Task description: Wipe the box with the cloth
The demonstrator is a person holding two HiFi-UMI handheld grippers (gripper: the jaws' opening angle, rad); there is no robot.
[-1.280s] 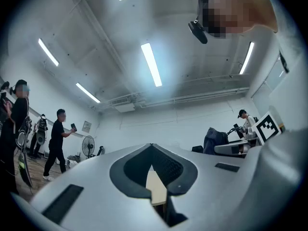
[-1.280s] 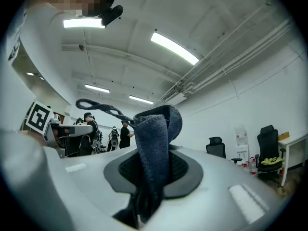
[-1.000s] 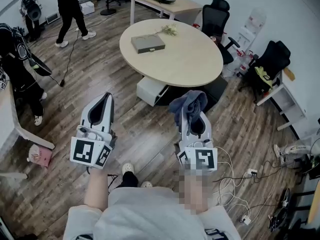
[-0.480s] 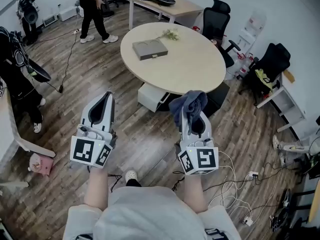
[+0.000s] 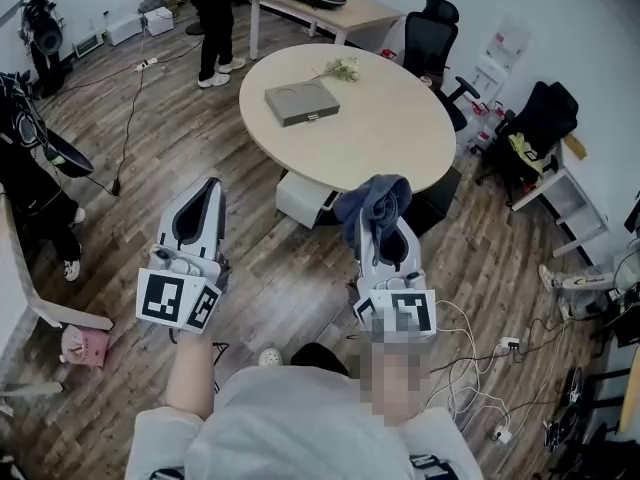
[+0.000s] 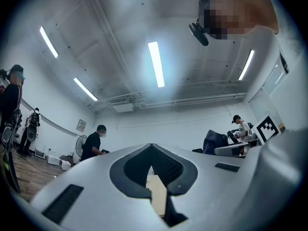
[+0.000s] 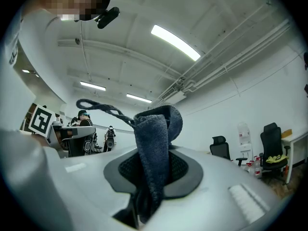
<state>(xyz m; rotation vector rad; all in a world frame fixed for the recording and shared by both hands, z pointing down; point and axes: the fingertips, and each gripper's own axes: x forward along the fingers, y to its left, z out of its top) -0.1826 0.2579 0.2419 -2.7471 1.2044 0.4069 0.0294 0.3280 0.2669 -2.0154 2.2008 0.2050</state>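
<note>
A flat grey box [image 5: 302, 103] lies on the round wooden table [image 5: 385, 133], well ahead of both grippers. My right gripper [image 5: 380, 208] is shut on a dark blue cloth [image 5: 373, 201], which bunches above its tips; in the right gripper view the cloth [image 7: 155, 153] hangs down between the closed jaws. My left gripper [image 5: 207, 192] is shut and holds nothing; in the left gripper view its jaws meet with only a thin slit. Both grippers are held over the wood floor, short of the table's near edge.
A sprig of flowers [image 5: 340, 66] lies beyond the box. Black office chairs [image 5: 430, 33] stand behind and right of the table. A person [image 5: 215, 13] stands by a far desk [image 5: 330, 3]. Cables and a power strip [image 5: 500, 348] trail on the floor at right.
The far person has walked right toward the back desk. Both grippers keep their places in view, and the table and box have shifted only slightly.
</note>
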